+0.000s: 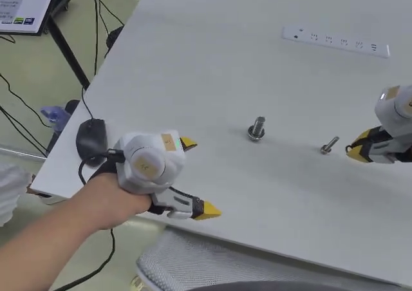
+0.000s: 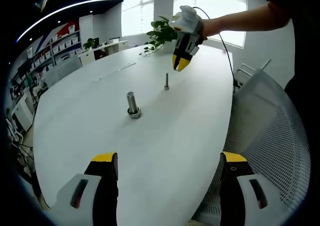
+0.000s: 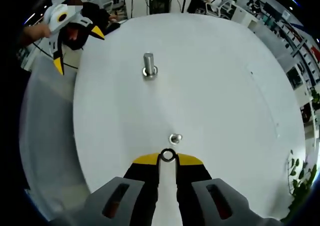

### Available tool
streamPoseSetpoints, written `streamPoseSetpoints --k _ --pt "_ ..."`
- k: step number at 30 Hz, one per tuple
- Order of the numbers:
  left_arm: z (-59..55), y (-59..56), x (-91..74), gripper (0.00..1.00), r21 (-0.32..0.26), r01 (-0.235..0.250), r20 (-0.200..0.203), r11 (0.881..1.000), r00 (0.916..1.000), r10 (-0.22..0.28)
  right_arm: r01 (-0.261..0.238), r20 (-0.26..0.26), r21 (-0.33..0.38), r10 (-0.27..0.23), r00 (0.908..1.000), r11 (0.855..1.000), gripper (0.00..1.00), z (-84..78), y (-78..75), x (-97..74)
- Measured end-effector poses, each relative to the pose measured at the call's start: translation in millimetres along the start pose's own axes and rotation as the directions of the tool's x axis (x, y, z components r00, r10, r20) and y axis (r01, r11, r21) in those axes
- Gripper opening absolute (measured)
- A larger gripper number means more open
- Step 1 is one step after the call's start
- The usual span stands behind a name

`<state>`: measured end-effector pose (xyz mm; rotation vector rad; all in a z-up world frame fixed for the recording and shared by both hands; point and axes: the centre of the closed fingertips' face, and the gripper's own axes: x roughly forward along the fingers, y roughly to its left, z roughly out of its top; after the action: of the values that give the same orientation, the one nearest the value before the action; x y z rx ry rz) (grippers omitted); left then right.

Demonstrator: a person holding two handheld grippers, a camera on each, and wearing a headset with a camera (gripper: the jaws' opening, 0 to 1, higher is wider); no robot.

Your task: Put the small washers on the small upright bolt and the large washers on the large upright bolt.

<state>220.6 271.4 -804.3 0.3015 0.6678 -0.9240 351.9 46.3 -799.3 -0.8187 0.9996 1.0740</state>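
The large bolt point(image 1: 257, 129) stands upright mid-table with a wider metal ring at its foot. It appears in the left gripper view point(image 2: 132, 105) and the right gripper view point(image 3: 149, 66) too. The small bolt point(image 1: 329, 145) stands to its right. My right gripper point(image 1: 358, 151) hovers just right of the small bolt point(image 3: 175, 138), shut on a small washer point(image 3: 168, 156) pinched at its yellow tips point(image 3: 168, 160). My left gripper point(image 1: 199, 176) is held near the table's front edge, open with nothing in it point(image 2: 169, 161), pointing toward both bolts and the right gripper point(image 2: 179, 63).
A white power strip point(image 1: 335, 41) lies at the far right of the white table point(image 1: 212, 59). A black mouse point(image 1: 91, 138) sits at the table's left corner. A grey mesh chair point(image 1: 193, 265) stands below the front edge. Cables hang off the left side.
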Motion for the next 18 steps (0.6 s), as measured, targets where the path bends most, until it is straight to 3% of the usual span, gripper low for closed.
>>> streamPoseSetpoints --k 5,18 --pt "-2.2 2.2 0.0 0.84 -0.006 -0.002 -0.006 1.000 1.0000 0.002 0.006 0.002 -0.011 -0.006 1.0000 1.000 0.12 11.6 -8.3 4.5" --pt "-0.2 5.8 0.3 0.83 -0.011 -0.009 -0.004 1.000 1.0000 0.009 -0.003 -0.029 -0.027 0.002 0.9996 1.000 0.12 12.4 -15.2 18.8"
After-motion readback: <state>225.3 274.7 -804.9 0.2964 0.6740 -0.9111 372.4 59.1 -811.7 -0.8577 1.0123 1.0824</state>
